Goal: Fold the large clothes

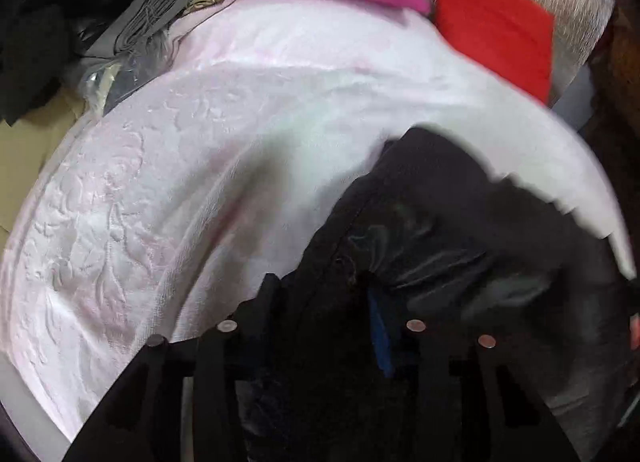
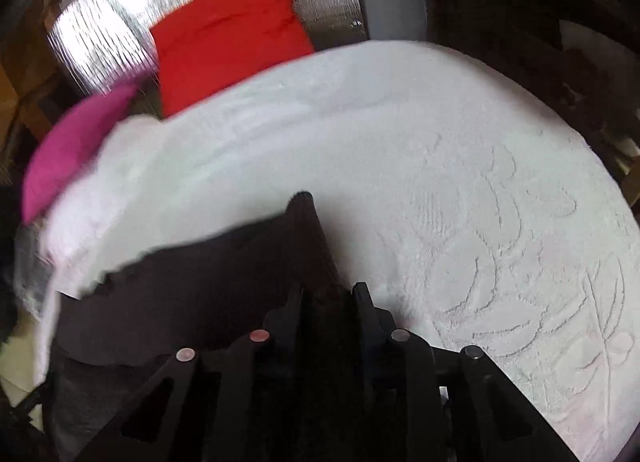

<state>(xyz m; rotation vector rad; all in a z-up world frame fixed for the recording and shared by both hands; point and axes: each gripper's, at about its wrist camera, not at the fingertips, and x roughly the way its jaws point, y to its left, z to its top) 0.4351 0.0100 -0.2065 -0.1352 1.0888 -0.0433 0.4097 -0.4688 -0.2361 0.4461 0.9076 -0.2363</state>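
Two claws [image 1: 320, 290] [image 2: 328, 286], each clamped on one black garment [image 1: 460, 230] [image 2: 224, 262]; two pillows [image 1: 492, 26].

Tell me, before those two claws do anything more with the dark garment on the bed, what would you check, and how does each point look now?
1. Right gripper pinching the dark garment: ok.
2. Left gripper gripping cloth: cannot tell, fabric hides its tips.
3. White bedspread not caught too: cannot tell.
4. Red pillow and pink pillow apart from the garment: ok.
5. Garment spread flat: not ok, bunched.
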